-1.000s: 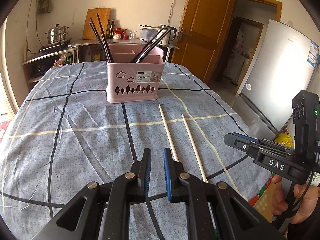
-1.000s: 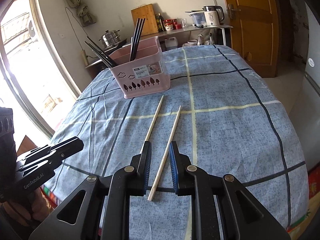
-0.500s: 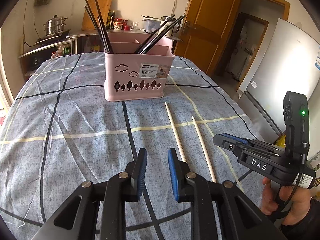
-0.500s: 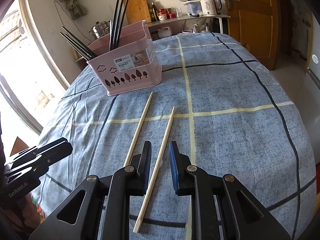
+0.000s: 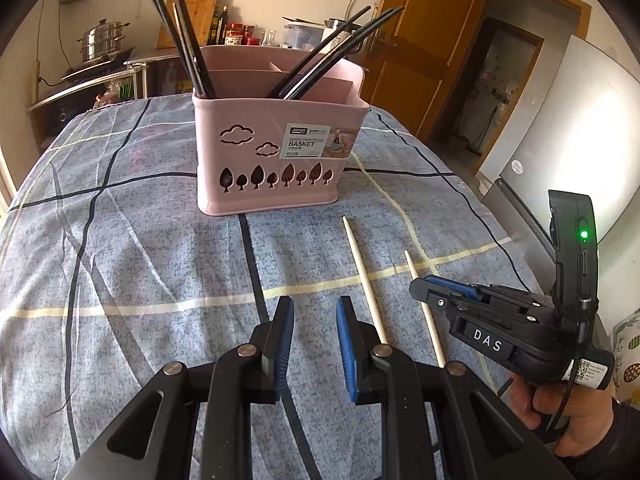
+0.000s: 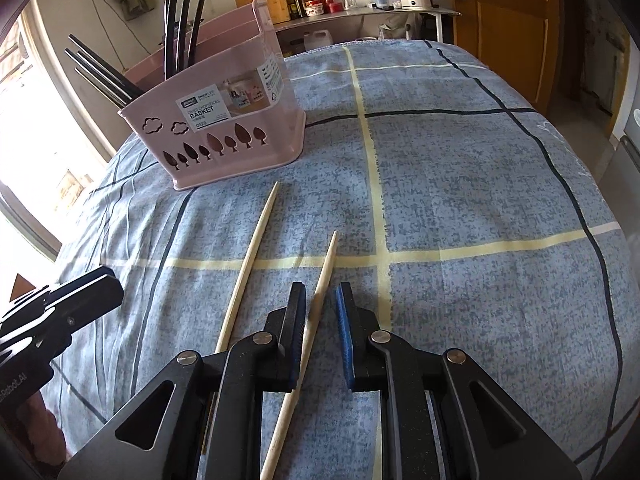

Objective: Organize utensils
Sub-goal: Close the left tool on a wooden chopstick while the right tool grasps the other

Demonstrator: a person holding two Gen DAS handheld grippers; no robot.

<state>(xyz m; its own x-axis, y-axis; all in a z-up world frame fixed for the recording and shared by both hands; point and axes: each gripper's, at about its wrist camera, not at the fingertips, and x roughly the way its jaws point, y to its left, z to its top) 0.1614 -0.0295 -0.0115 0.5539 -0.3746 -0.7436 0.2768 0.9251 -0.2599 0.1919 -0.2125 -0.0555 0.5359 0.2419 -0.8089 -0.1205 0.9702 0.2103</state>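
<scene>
Pink plastic basket (image 5: 276, 156) stands on the table (image 5: 120, 240), at about 12 o'clock from our left gripper (image 5: 314, 344) and 10 o'clock from our right gripper (image 6: 320, 340). It holds black chopsticks (image 5: 192, 40) in a group leaning left, with another black group (image 5: 332, 52) leaning right.

Two pale wooden chopsticks lie on the blue checked cloth (image 6: 460, 200), near the basket and roughly parallel, tips toward it. We see the left stick (image 6: 248, 264) just outside our right gripper at 10 o'clock. The right stick (image 6: 316, 312) runs between our right jaws, which sit apart on either side of it without pinching; it may touch the left pad, we cannot tell.

In the left wrist view both sticks (image 5: 366, 276) (image 5: 424, 300) lie at 1 to 2 o'clock of our left gripper. Its jaws are spread and hold nothing, over bare cloth. Our right gripper (image 5: 432, 292) shows there at 3 o'clock, over the right stick.

A brown door (image 5: 424, 32) and steel pot (image 5: 100, 40) sit in the background.
</scene>
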